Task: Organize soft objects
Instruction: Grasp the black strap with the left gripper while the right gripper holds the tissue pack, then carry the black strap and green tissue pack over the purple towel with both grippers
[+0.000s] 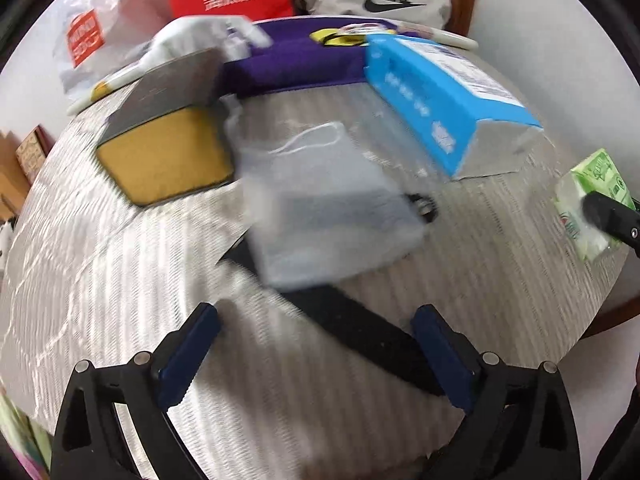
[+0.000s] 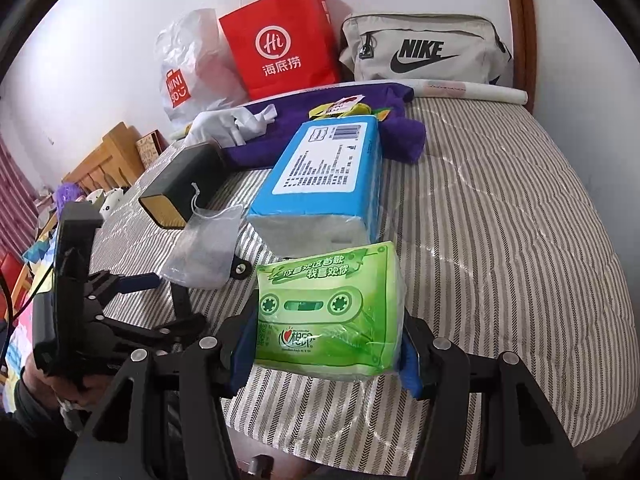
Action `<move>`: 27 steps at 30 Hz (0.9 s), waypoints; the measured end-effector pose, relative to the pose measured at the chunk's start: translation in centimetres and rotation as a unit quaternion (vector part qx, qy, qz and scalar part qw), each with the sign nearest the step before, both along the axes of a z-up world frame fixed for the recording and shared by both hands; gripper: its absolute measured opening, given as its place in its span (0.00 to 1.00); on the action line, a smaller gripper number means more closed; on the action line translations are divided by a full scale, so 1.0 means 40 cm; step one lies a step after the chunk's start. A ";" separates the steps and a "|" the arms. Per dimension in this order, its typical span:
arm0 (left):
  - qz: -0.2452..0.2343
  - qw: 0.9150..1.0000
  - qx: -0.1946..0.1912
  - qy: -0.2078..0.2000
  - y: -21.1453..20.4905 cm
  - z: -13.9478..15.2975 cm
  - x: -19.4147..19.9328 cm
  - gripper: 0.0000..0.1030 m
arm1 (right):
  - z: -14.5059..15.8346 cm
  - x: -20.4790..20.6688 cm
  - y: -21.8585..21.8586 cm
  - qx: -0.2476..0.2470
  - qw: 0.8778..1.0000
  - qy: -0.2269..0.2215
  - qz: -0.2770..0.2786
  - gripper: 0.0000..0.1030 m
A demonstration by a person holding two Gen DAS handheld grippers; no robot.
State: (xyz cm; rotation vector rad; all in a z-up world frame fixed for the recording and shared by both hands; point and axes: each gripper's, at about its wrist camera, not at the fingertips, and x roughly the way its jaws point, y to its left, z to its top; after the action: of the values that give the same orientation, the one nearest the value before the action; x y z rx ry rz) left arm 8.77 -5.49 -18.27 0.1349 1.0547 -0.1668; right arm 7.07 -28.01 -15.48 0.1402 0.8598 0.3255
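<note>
Striped bedding covers the bed (image 2: 500,208), with a white wall behind. Against that wall stand a red paper bag (image 2: 280,40), a grey Nike pouch (image 2: 424,48) and a clear plastic bag (image 2: 188,60); what they contain cannot be seen. A purple cloth (image 2: 320,120) lies in front of them, then a blue tissue pack (image 2: 320,180) and a dark box (image 2: 180,184). The right gripper (image 2: 326,356) has its jaws clamped on the sides of the green tissue pack (image 2: 328,308). The left gripper (image 1: 316,356) has its jaws wide apart over a black strap (image 1: 360,340), with a translucent drawstring pouch (image 1: 328,208) lying just beyond them, untouched.
</note>
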 end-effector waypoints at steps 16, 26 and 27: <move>0.021 0.998 -0.022 -0.053 0.099 0.027 -0.022 0.23 | -0.023 0.005 0.051 -0.007 1.000 0.014 0.022 0.56; 0.010 0.998 -0.009 -0.056 0.120 0.024 -0.022 0.23 | -0.061 0.024 0.050 -0.011 0.999 0.032 0.014 0.56; 0.010 0.998 0.002 -0.062 0.112 0.023 -0.024 0.23 | -0.066 0.025 0.053 -0.012 0.999 0.033 0.016 0.56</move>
State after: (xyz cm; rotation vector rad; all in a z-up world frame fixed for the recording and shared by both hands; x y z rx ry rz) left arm 7.80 -1.03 -17.36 0.1355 0.9328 -0.1365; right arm 8.08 -25.89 -18.11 0.1154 0.9325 0.3418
